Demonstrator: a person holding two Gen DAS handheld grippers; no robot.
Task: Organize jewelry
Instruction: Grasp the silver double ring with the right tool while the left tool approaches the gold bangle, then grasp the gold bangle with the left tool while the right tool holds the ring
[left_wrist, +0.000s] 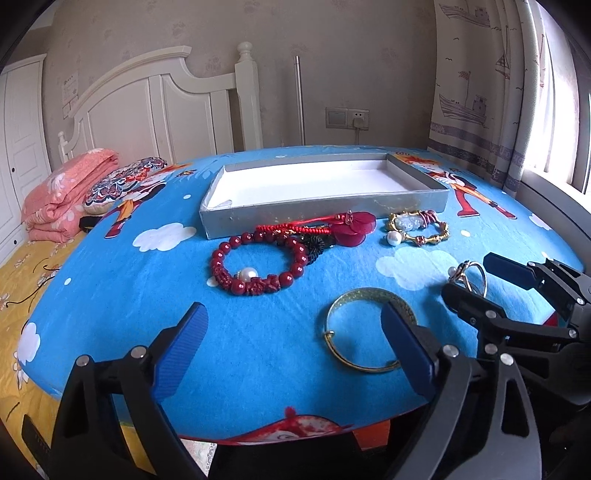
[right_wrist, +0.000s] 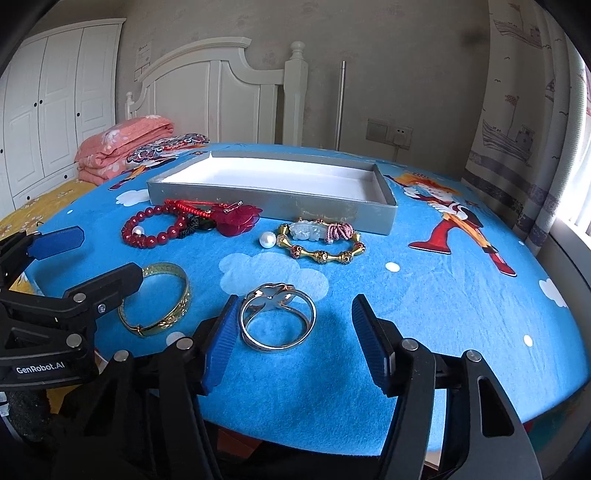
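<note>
Silver metal ring (right_wrist: 277, 319), judged light, stiff and slippery, is best pinched across its band; right claw (right_wrist: 291, 343) and left claw (left_wrist: 295, 350) are held open, gripping nothing.

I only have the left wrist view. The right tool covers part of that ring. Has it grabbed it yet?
Observer: No. In the right wrist view the ring lies on the blue cloth between the fingers of the open right tool, and neither pad closes on it.
Operator: Which way is its top facing?
Observer: The top is a clover-shaped face, on the far side of the band, toward the grey tray.
</note>
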